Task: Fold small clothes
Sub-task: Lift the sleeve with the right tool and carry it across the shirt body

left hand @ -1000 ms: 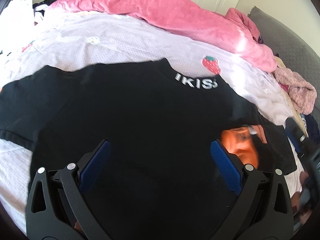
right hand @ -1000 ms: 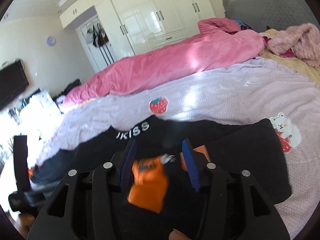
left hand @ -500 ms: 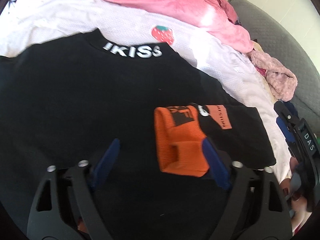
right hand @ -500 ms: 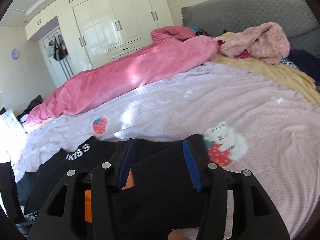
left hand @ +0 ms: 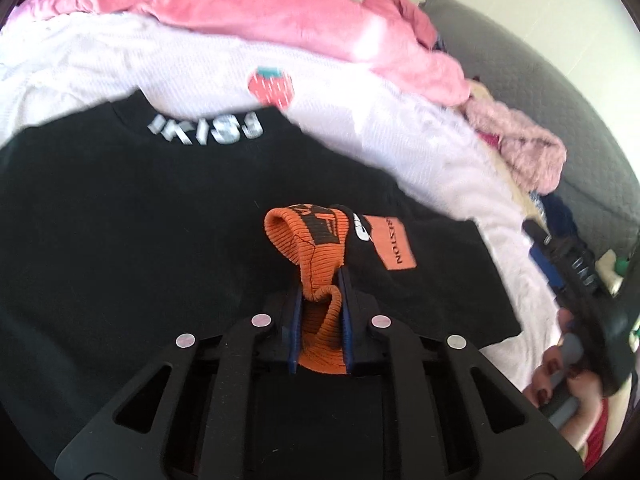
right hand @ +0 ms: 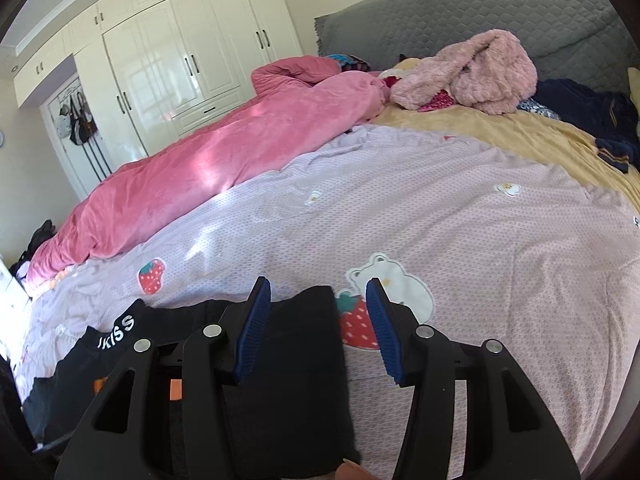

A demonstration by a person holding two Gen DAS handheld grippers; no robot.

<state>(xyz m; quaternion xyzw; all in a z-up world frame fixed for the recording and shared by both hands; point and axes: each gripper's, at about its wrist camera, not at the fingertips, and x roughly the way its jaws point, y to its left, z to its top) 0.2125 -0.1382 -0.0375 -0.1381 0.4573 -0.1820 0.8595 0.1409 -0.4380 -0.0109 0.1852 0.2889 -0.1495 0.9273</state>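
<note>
While clamped, one orange cuff (left hand: 316,248).

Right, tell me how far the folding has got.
Done: the black shirt lies spread flat on the bedspread, its right sleeve already folded inward. In hand: the left hand-held gripper is clamped on the orange cuff; the right hand-held gripper hangs open. Left: the remaining folds.

Left tongs (left hand: 320,320), right tongs (right hand: 318,330): black frames, blue ribbed pads, silver screws; red-painted nails.
</note>
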